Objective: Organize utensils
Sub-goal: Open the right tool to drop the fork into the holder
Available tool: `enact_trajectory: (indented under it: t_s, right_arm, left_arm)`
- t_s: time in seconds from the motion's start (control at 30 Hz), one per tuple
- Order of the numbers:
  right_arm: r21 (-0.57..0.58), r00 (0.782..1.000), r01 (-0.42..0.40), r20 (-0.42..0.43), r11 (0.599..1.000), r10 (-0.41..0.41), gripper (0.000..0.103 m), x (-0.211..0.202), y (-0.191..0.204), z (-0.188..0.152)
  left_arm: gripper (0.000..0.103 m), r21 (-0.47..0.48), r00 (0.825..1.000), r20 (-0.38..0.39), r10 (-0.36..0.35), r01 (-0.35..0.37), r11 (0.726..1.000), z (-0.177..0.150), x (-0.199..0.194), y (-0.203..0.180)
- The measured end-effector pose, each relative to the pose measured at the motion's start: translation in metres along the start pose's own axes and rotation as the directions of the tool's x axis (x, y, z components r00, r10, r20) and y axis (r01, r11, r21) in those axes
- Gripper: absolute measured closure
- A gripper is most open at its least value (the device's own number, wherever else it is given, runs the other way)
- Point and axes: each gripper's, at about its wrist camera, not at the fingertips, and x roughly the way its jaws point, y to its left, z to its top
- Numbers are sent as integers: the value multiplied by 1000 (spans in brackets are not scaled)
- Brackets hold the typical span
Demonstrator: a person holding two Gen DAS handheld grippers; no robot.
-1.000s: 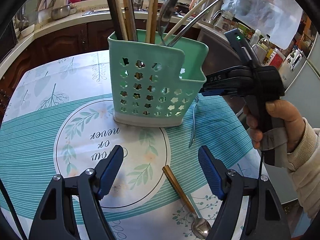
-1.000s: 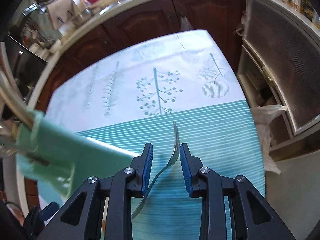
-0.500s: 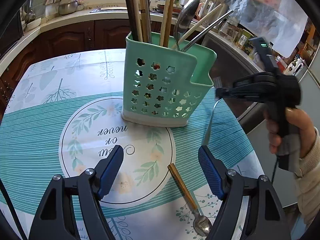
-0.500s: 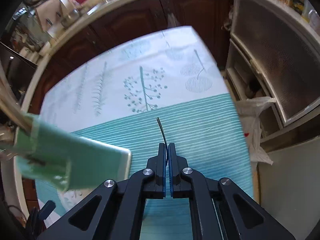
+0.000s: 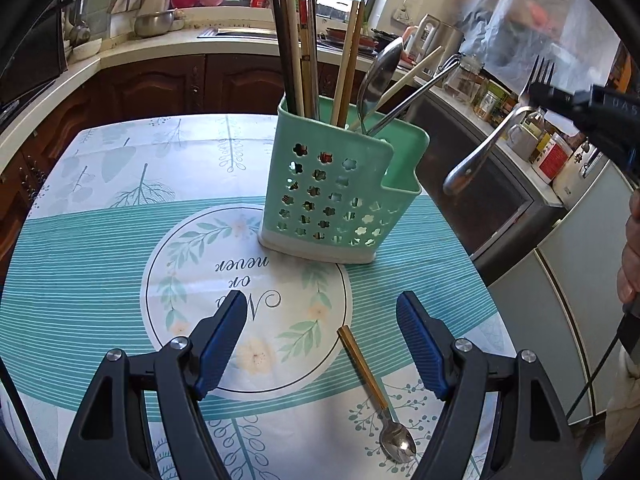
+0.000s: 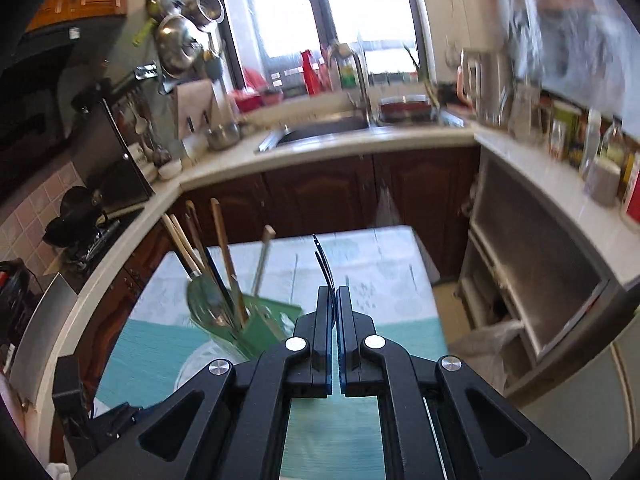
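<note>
Fork [image 5: 484, 148]: polished steel, slim curved handle widening to a rounded butt, four tines. In the left wrist view it was held aloft to the right of the caddy, clear of the surface, tines up and handle hanging down toward the left. The right gripper [image 5: 538, 94], black and hard-shelled, was clamped on its neck just below the tines; a person's hand [image 5: 632, 256] showed at the right edge.

Caddy [image 5: 340, 184]: mint-green plastic, rectangular, stepped rim, walls pierced with flower-shaped holes, pale base. It stood upright on the surface [image 5: 100, 240], on the far edge of the round printed motif. Contents: dark and pale wooden chopsticks [image 5: 296, 60], upright; a steel spoon [image 5: 378, 76], bowl up; a steel handle leaning right.

Gold-handled spoon [image 5: 376, 392]: flat brass-coloured handle, small shiny steel bowl. It lay flat on the surface, near the lower edge, bowl toward the camera.

Surface covering: smooth cloth, white with teal stripes and leaf prints.

Left gripper [image 5: 320, 344]: black arms, ribbed blue pads, jaws wide apart and empty, above the cloth.

In the right wrist view, blurred: the right gripper [image 6: 333, 300] had its jaws closed tight on the fork [image 6: 324, 264], whose thin dark tines projected forward and up, seen edge-on. The caddy [image 6: 256, 324] sat lower left with chopsticks [image 6: 224, 256] standing out of it. The striped surface [image 6: 160, 344] lay below.
</note>
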Motion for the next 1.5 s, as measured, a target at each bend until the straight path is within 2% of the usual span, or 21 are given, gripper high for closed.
enact_trajectory:
  t_s: [0.17,0.3,0.4,0.47,0.6,0.67,0.77,0.83,0.9,1.13,1.3,1.5]
  right_arm:
    - [-61,992,51,114,997,-44,101,-23,36,2]
    - [-133,985,102,155,986,-81,101,-10,63,-4]
    - [-164,989,103,118,981,-84,101,22,77,-13]
    - [-173,996,79,57,982,-70,101,51,79,-19]
    - [-115,997,4,-79,993,-13,98,96,71,-27]
    - [-95,995,-5,-96,995,-4,94,106,68,-31]
    - [-98,995,-16,-98,995,7,90,107,66,-36]
    - [-101,996,-16,-86,995,7,76,99,62,-38]
    - [-101,997,-24,-71,995,17,70,92,65,-41]
    - [-67,995,-67,-76,996,61,69,43,51,-56]
    - [-31,977,-132,-174,991,125,69,23,49,-92]
    - [26,926,-162,-340,986,161,69,28,48,-156]
  left_arm:
    - [28,-16,999,39,25,-25,1000,7,-14,2]
    - [28,-31,994,68,91,-89,996,15,-24,9]
    - [28,-52,990,79,118,-114,992,19,-28,16]
    - [27,-74,989,75,129,-123,990,19,-29,23]
    - [27,-104,989,66,133,-126,987,19,-30,31]
    - [27,-113,989,67,134,-126,986,19,-31,34]
    - [27,-114,989,68,131,-123,986,19,-32,34]
    - [27,-114,989,68,129,-121,986,18,-32,34]
    - [27,-112,989,67,128,-120,986,18,-32,32]
    - [27,-103,989,70,133,-125,987,15,-37,30]
    - [27,-93,990,57,132,-127,988,8,-39,29]
    - [27,-61,990,19,137,-136,989,-8,-39,24]
